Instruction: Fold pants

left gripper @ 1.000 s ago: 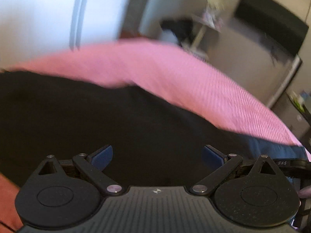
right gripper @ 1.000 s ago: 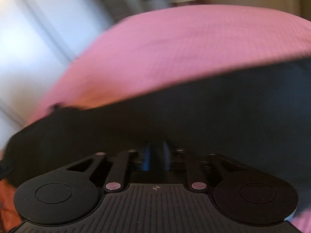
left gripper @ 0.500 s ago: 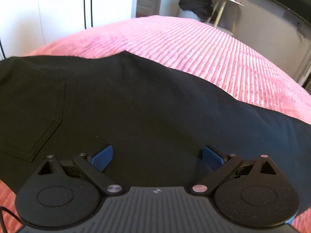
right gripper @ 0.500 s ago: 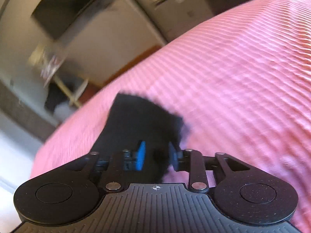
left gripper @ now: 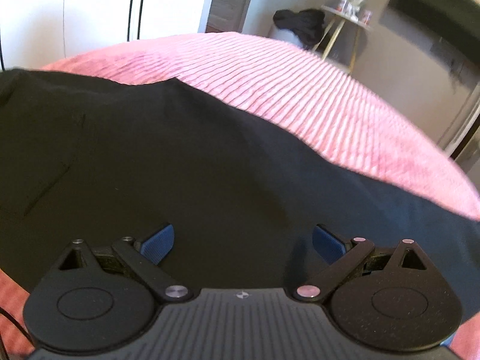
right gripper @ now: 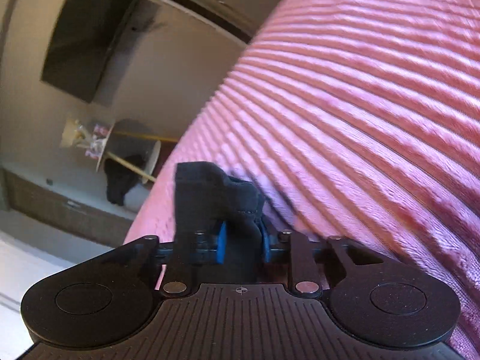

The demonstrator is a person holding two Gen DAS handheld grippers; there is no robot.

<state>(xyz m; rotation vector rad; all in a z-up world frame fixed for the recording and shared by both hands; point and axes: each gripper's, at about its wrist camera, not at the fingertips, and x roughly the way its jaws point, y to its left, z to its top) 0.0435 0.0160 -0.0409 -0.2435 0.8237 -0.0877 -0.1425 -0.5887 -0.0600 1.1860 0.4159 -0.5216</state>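
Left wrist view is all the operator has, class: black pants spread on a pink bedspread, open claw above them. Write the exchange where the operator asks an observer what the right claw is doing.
Operator: Is the right claw holding anything?
Observer: Yes, the right claw is shut on a bunched end of the pants.
Operator: Is that end lying flat?
Observer: No, it stands up from the blue pads, over the pink bedspread.
Operator: What lies beyond it?
Observer: A dark wall screen, off the bed's edge.

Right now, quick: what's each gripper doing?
Left gripper: open, empty, over the black pants.
Right gripper: closed on a bunched end of the pants.
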